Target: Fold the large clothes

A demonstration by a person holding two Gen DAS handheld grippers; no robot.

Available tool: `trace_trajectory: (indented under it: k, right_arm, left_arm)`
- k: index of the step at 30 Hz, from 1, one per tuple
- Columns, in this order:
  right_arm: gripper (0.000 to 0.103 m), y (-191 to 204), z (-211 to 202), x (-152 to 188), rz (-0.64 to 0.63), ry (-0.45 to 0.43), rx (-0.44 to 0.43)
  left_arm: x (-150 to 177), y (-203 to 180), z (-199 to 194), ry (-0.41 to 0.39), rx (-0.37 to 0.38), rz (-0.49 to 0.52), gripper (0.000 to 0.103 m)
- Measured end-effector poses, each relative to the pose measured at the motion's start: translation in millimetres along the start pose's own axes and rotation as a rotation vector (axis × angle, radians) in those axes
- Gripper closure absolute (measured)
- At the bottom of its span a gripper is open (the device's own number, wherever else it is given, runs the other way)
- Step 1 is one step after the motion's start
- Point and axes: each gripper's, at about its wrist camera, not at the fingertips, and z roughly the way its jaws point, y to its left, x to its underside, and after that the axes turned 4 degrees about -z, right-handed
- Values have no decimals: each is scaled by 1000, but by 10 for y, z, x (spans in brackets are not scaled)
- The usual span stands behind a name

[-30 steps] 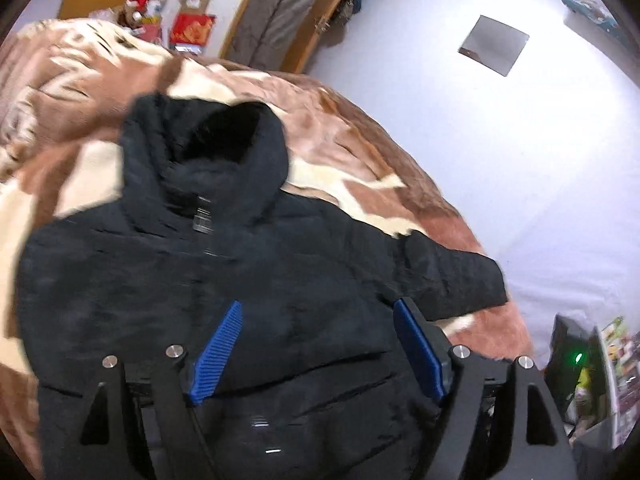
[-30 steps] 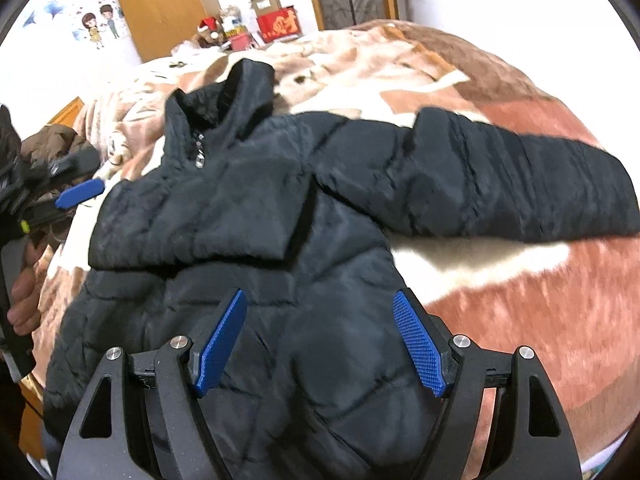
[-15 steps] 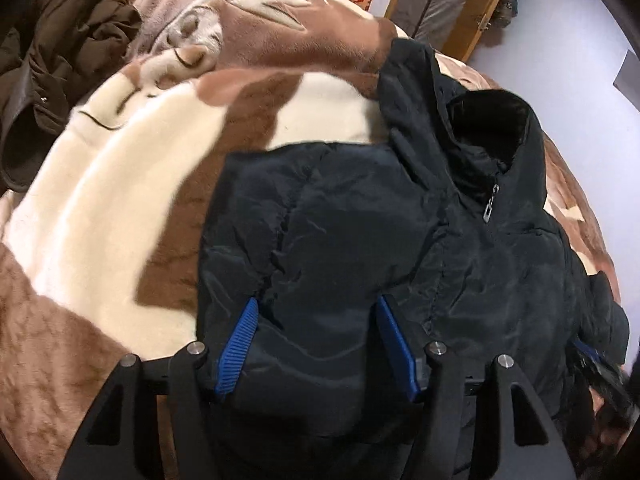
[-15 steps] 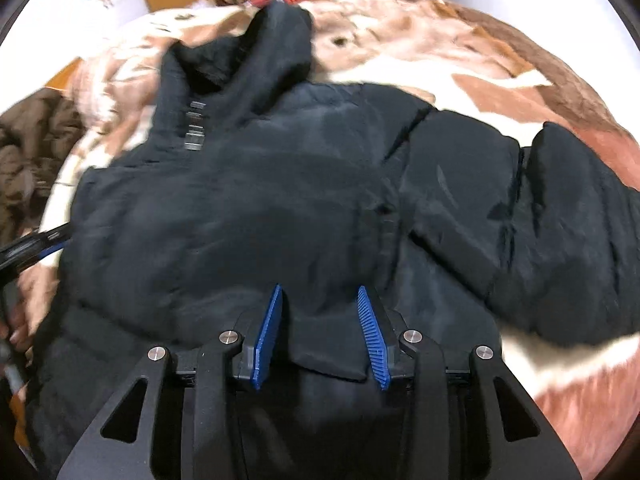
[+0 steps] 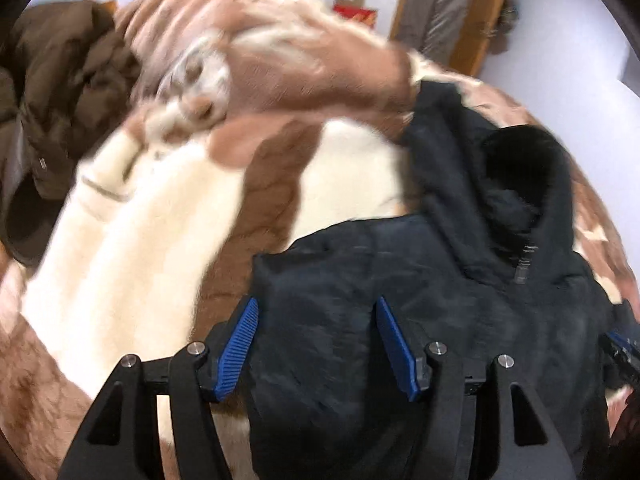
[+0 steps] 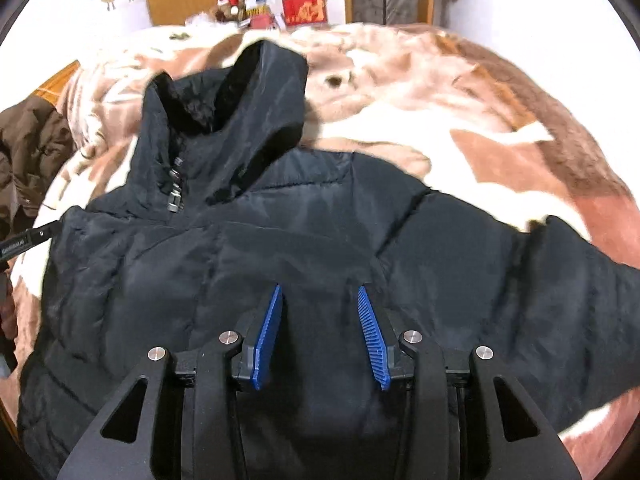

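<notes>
A black hooded puffer jacket [image 6: 304, 248] lies front up on a brown and cream blanket [image 6: 500, 128], with its hood [image 6: 248, 104] at the far end. One sleeve [image 6: 560, 304] stretches out to the right. My right gripper [image 6: 320, 300] hovers over the jacket's chest, jaws partly open with nothing between them. In the left wrist view the jacket [image 5: 440, 300] fills the lower right. My left gripper [image 5: 316, 320] is open over the jacket's left shoulder edge, holding nothing. The left wrist view is blurred by motion.
A brown coat [image 5: 52, 120] lies bunched at the blanket's left edge; it also shows in the right wrist view [image 6: 28, 152]. Boxes and toys [image 6: 280, 4] stand by the far wall next to wooden doors. The blanket [image 5: 140, 240] lies bare left of the jacket.
My left gripper swung left from the jacket's middle to its left shoulder edge and narrowed its jaws. My right gripper moved in over the chest and narrowed its jaws, then widened them slightly.
</notes>
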Motion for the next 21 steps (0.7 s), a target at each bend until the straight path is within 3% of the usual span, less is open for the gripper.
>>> trace_trajectory:
  k: [3, 9, 12, 17, 19, 21]
  right_arm:
    - [62, -51, 282, 46, 20, 36, -11]
    - [62, -45, 384, 33, -7, 45, 13]
    - [62, -75, 135, -13, 16, 30, 7]
    - [62, -107, -424, 267, 35, -66, -45]
    - [62, -76, -361, 421, 25, -35, -39]
    - [62, -62, -133, 481, 29, 27, -42]
  left_arm:
    - [110, 24, 265, 27, -12, 10, 34]
    - [199, 58, 437, 27, 15, -17, 31]
    - [140, 48, 261, 24, 9, -16, 36]
    - [325, 10, -388, -81, 75, 13, 38]
    - [496, -41, -484, -84, 93, 42, 38]
    - [650, -111, -366, -49, 60, 99, 38]
